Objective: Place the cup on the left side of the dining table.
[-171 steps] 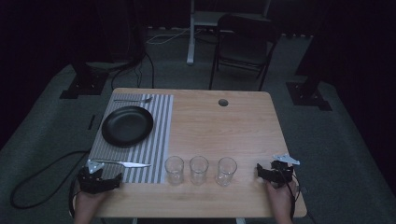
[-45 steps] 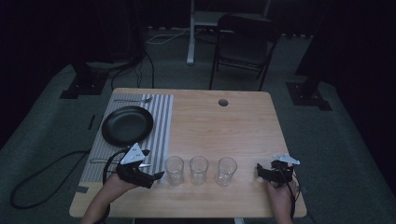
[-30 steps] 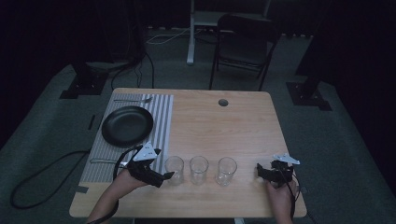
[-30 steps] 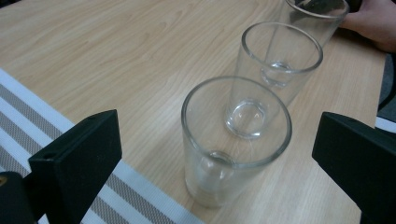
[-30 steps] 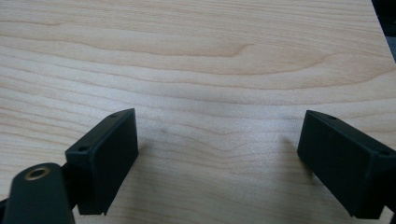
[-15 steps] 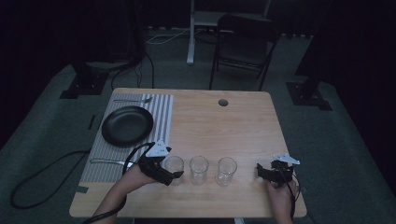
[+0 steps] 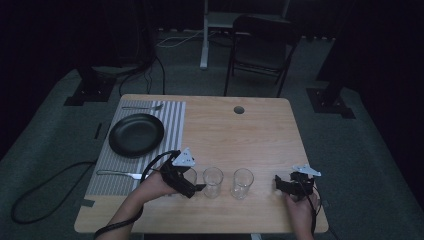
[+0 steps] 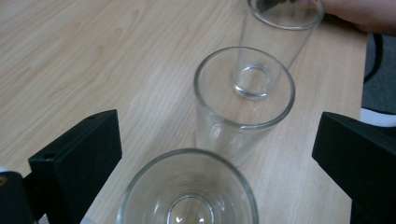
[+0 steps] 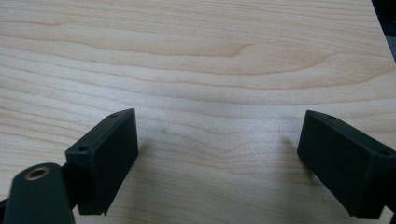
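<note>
Currently I log: left gripper (image 7: 192, 184), jaws apart, flanking nearest glass (image 8: 187, 191) unclamped; two more glasses (image 8: 244, 100) lined toward 12 o'clock. Right gripper (image 7: 284, 184), jaws apart, over bare table (image 9: 196, 60).

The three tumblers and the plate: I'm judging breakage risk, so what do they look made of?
The three tumblers look like clear, smooth glass: the wood grain shows through their walls and the rims glint. The plate is black with a faint sheen, perhaps glazed ceramic or plastic; the dim high view leaves it open.
</note>
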The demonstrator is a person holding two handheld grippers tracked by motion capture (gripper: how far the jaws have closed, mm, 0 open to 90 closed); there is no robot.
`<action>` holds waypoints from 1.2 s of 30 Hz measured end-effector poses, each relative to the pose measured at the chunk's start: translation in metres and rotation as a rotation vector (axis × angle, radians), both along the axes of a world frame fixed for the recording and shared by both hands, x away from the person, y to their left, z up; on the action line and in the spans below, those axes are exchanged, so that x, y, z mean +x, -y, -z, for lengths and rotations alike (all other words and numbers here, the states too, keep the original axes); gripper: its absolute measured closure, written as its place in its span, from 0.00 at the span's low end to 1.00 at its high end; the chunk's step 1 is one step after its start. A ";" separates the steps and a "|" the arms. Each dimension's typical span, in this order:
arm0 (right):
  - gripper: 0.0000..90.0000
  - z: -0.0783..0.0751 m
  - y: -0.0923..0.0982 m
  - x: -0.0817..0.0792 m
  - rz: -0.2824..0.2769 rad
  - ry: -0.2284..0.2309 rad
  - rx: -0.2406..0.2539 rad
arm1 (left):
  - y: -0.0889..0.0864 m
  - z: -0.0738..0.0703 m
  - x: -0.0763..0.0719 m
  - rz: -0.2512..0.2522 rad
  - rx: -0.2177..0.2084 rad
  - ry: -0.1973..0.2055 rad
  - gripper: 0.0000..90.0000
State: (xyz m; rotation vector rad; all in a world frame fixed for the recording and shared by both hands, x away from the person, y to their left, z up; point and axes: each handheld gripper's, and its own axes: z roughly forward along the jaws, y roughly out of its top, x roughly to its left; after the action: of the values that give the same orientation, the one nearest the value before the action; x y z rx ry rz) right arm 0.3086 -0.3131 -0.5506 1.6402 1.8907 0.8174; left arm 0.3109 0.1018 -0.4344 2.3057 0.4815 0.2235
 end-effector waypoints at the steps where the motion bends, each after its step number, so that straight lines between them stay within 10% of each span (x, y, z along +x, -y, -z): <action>1: 0.13 0.000 0.000 0.000 0.000 0.000 0.000 | 0.003 0.000 0.000 0.008 0.002 -0.006 0.02; 36: 0.13 0.000 0.000 0.000 0.000 0.000 0.000 | 0.072 0.004 0.017 0.121 0.292 -0.075 0.08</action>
State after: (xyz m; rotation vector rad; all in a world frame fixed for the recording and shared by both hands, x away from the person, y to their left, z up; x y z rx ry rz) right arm 0.3086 -0.3131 -0.5506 1.6404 1.8907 0.8176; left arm 0.3275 0.0300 -0.4386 2.6266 0.3637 0.1561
